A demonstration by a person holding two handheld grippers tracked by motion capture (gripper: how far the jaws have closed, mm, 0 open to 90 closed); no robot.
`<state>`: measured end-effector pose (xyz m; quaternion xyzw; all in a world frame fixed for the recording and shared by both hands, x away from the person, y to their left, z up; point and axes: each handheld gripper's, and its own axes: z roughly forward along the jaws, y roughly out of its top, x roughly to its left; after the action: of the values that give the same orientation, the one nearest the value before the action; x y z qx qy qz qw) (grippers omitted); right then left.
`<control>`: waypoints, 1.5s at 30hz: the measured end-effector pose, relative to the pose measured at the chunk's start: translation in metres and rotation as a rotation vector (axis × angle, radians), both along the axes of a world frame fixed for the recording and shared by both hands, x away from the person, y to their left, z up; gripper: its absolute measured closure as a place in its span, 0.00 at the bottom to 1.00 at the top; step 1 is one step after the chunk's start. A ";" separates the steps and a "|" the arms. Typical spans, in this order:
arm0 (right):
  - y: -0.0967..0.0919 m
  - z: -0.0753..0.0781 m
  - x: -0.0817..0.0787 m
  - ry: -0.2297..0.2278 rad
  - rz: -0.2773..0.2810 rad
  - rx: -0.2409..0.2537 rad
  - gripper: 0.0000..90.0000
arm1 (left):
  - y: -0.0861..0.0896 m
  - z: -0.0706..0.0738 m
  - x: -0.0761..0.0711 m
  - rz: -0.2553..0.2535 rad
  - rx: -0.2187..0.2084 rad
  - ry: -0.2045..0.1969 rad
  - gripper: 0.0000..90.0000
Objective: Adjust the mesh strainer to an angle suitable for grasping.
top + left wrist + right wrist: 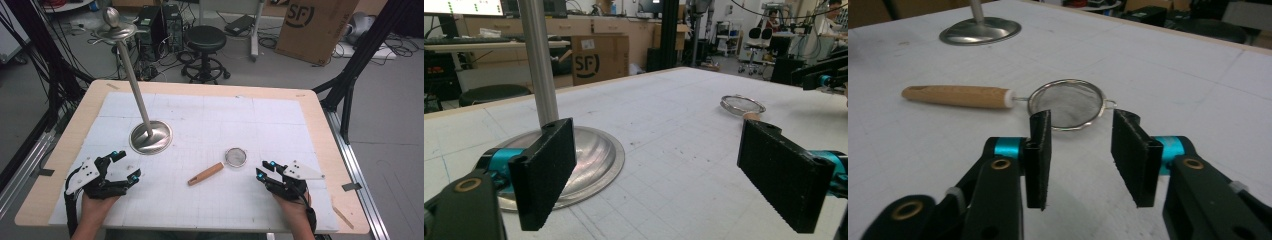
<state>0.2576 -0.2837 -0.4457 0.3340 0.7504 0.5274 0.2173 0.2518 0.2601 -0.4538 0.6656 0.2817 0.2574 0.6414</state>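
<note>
The right gripper (1080, 160), jaws released and empty, is lining up near the tea strainer (1068, 105), probably to grasp its rim.

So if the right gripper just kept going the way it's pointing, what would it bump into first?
Most likely the strainer. In the right gripper view the right gripper points at its mesh bowl, which lies just ahead on the table, with nothing between its part-open jaws. Its wooden handle lies off to the side.
</note>
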 end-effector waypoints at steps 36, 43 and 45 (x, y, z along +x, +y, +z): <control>0.135 0.006 0.029 0.173 0.388 -0.244 0.99 | 0.001 -0.001 -0.001 0.000 -0.015 -0.010 0.18; 0.154 0.002 0.033 0.193 0.413 -0.297 0.99 | 0.001 -0.001 -0.001 -0.001 -0.015 -0.009 0.18; 0.159 0.001 0.035 0.201 0.410 -0.303 0.99 | 0.001 -0.001 -0.001 0.000 -0.014 -0.010 0.18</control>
<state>0.2923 -0.1250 -0.4448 0.1894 0.8906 0.4061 0.0781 0.2506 0.2614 -0.4544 0.6597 0.2802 0.2585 0.6476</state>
